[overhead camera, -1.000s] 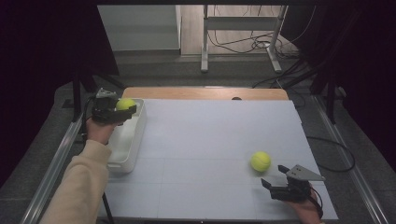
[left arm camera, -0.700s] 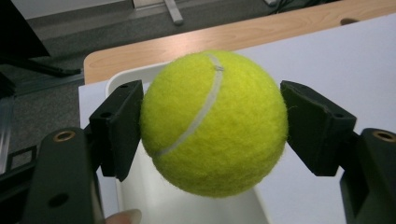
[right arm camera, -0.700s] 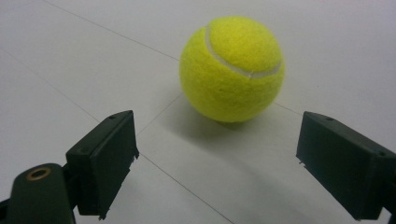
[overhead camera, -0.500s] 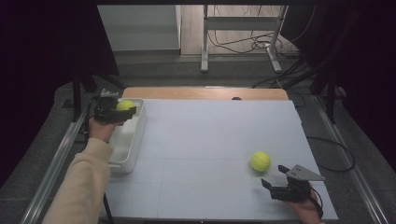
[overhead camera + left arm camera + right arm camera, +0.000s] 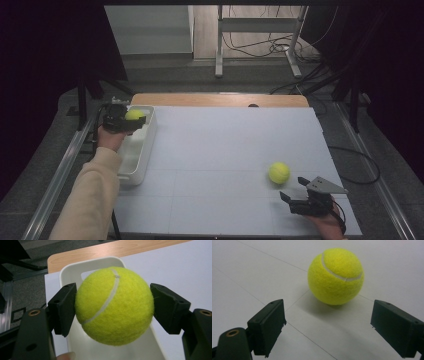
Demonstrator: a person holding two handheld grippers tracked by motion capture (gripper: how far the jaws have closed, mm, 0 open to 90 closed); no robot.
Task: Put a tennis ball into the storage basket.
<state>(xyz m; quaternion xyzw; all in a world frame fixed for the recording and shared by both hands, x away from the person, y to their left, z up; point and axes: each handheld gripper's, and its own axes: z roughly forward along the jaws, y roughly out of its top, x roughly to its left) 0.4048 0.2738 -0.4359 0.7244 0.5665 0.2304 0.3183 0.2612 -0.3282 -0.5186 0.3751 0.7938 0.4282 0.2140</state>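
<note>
Your left gripper (image 5: 131,119) grips one tennis ball (image 5: 134,115) just above the white bin (image 5: 145,145), not yet released; your right gripper (image 5: 296,190), jaws wide, has the second ball (image 5: 279,172) just ahead, ungrasped.

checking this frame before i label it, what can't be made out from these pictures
- Floor of the white bin: hidden in the left gripper view by the held tennis ball, in the high view by the left gripper.
- Second tennis ball: its underside is hidden by its own bulk in the right gripper view.
- Right gripper: its hand is cut off by the bottom edge of the high view.
</note>
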